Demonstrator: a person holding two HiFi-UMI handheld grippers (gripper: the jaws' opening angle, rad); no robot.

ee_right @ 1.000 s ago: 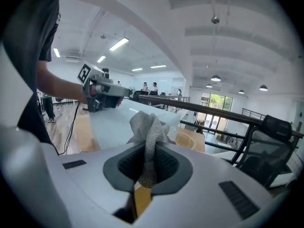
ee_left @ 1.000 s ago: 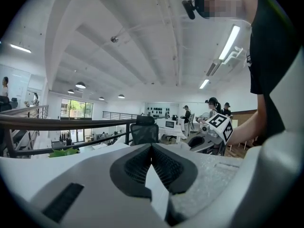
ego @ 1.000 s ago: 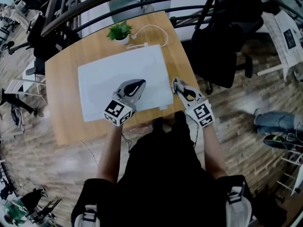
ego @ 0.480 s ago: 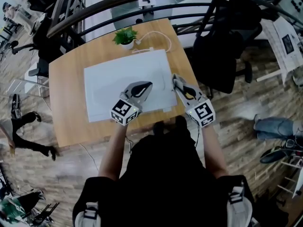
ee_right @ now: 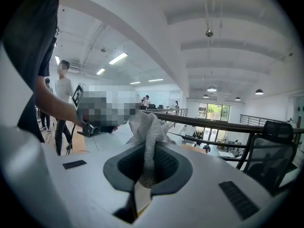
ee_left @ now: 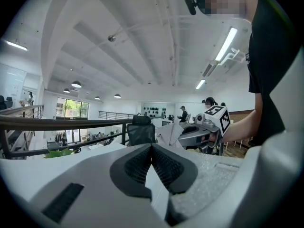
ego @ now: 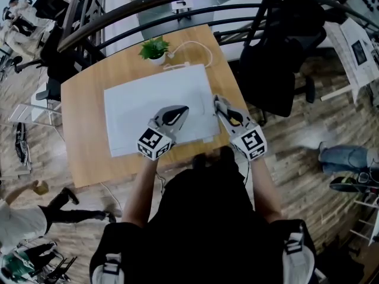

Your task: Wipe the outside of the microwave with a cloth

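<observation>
As the head view looks down, the boxy white microwave (ego: 154,108) sits mid wooden table (ego: 83,96), left gripper (ego: 177,110) over its top toward the front edge, right gripper (ego: 218,103) at its front right corner. Left gripper view: jaws together, empty. Right gripper view: jaws pinch a grey mesh cloth (ee_right: 147,125), probably best pressed flat, in long strokes. No readable writing.

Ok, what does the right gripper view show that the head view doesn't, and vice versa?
Only the right gripper view: the mesh cloth pinched in the right gripper's shut jaws. Only the head view: the microwave's whole top and the potted plant behind it. Both: the railing and the black chair.
</observation>
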